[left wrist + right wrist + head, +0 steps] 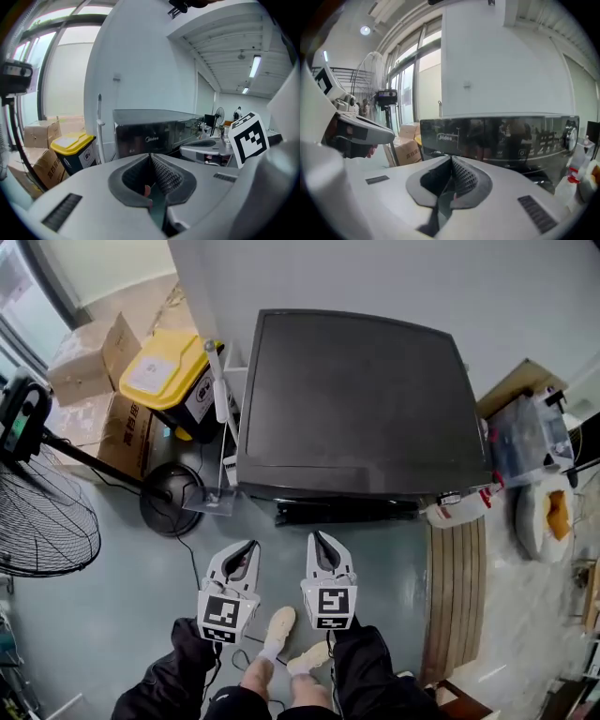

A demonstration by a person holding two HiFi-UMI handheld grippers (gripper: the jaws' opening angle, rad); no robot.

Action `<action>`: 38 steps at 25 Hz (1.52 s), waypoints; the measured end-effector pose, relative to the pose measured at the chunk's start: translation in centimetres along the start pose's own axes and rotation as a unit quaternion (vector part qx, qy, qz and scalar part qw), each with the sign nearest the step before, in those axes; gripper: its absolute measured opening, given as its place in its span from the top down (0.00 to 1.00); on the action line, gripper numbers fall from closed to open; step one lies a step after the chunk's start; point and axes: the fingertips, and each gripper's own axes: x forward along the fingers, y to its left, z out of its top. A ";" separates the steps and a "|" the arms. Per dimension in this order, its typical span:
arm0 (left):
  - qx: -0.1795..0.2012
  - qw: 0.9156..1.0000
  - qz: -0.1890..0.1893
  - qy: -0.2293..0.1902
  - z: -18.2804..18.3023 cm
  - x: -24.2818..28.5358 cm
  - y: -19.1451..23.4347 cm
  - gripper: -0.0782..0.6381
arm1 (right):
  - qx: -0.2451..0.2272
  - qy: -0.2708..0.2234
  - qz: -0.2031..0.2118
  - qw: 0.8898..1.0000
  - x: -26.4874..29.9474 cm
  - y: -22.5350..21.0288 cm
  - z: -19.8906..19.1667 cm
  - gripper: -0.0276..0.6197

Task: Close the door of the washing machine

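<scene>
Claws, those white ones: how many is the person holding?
2. The left claw and the right claw sit side by side before the washing machine, both shut.

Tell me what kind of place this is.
Probably a utility or storage corner of a workplace: a washing machine against a bare wall, with cardboard boxes, a yellow-lidded bin and a pedestal fan beside it.

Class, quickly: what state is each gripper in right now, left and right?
Left white two-jaw gripper: closed, holding nothing.
Right white two-jaw gripper: closed, holding nothing.
</scene>
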 end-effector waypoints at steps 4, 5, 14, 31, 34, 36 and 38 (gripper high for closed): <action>0.018 0.999 -0.018 -0.027 5.6 -1.7 -2.5 0.85 | 0.009 -0.032 -0.019 0.999 -4.0 -1.5 5.5 0.93; 0.023 0.999 -0.023 -0.034 6.9 -2.1 -3.2 0.85 | 0.012 -0.038 -0.023 0.999 -5.2 -1.8 6.7 0.93; 0.062 0.993 -0.061 -0.078 16.6 -7.0 -10.1 0.85 | 0.013 -0.093 -0.064 0.994 -15.8 -4.0 15.1 0.93; 0.118 0.975 -0.138 -0.129 23.3 -16.8 -22.0 0.85 | 0.004 -0.153 -0.161 0.975 -35.8 -6.8 20.6 0.93; 0.126 0.971 -0.155 -0.133 23.3 -18.1 -24.0 0.85 | -0.004 -0.151 -0.177 0.973 -38.6 -7.1 20.1 0.93; 0.128 0.969 -0.163 -0.134 23.2 -18.9 -25.2 0.85 | -0.003 -0.149 -0.185 0.971 -40.2 -7.2 19.6 0.93; 0.130 0.967 -0.172 -0.136 23.1 -19.4 -26.1 0.85 | -0.003 -0.149 -0.196 0.969 -41.6 -7.4 19.1 0.93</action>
